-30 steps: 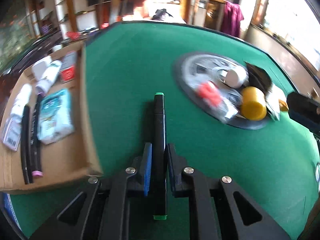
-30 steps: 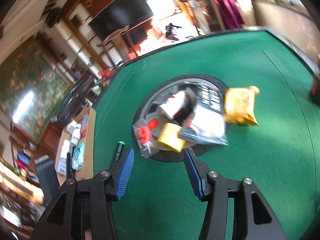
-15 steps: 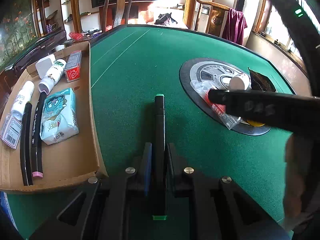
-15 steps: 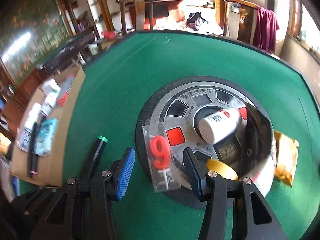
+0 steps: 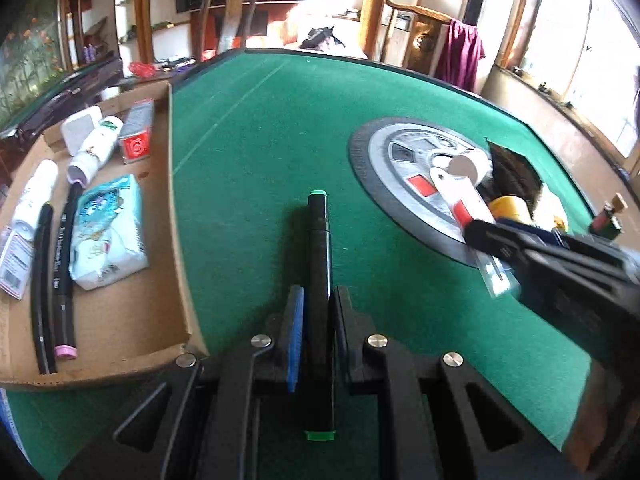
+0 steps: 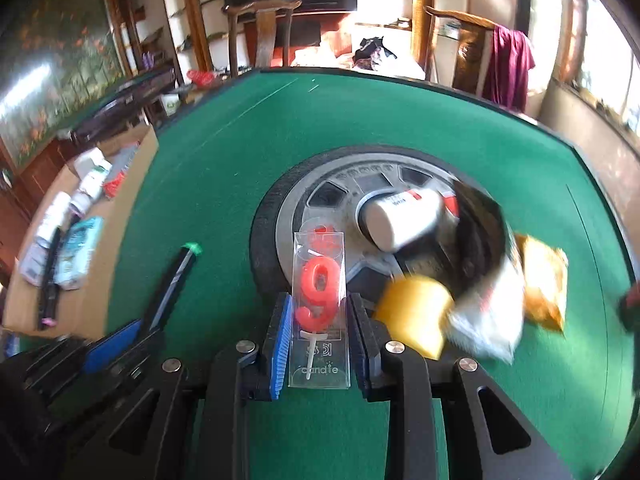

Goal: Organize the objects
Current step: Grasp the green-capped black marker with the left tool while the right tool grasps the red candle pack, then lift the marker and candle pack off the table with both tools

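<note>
Candle pack [image 6: 319, 312] betw. closing right gripper [image 6: 319, 320] pads; marker [image 5: 319, 280] in left gripper [image 5: 316, 336].

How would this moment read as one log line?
left gripper: shut on green-capped marker | right gripper: jaws just closing around number-nine candle pack | cardboard tray: partly filled

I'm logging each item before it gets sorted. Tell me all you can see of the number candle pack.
The candle pack is a clear, flat plastic sleeve printed "candle", holding a red 9 on a white stick. It lies lengthwise between the right claw pads, which have just been closing and now press its sides. Its far end overlaps the round black-and-silver disc.
</note>
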### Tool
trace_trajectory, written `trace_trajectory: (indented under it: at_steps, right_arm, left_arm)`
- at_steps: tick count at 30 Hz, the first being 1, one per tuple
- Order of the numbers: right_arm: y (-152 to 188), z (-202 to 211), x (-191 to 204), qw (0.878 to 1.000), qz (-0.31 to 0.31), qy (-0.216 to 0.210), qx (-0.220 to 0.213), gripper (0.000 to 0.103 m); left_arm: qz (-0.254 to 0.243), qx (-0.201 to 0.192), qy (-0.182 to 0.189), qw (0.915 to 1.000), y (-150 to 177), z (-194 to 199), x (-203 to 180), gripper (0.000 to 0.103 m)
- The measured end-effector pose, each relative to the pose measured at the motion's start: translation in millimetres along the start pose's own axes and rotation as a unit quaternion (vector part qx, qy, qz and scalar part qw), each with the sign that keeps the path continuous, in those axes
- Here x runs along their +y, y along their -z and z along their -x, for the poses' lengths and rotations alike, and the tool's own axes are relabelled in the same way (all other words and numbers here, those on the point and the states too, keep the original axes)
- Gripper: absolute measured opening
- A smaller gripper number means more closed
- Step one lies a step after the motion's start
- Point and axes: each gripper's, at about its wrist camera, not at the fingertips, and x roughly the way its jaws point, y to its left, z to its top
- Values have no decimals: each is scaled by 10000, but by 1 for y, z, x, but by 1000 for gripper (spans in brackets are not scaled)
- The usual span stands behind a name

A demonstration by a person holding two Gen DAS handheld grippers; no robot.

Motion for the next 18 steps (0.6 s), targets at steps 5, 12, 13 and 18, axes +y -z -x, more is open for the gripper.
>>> trace_trajectory:
  at_steps: [5, 12, 13, 18]
  right_arm:
    - [24, 24, -10, 9985, -434, -296, -139, 29]
    - [25, 29, -7, 9975, -504, -466, -184, 29]
    - [24, 30, -10, 9972, -541, -482, -172, 29]
    - [25, 34, -13, 9956, -729, -572, -117, 29]
  left_arm:
    - [128, -134, 157, 9997, -1, 6, 4, 14]
    - [110, -206, 171, 9996, -3, 5, 2, 14]
    - [103, -211, 153, 9996, -3, 4, 1, 14]
    - [40, -230, 116, 9997, -3, 4, -1, 14]
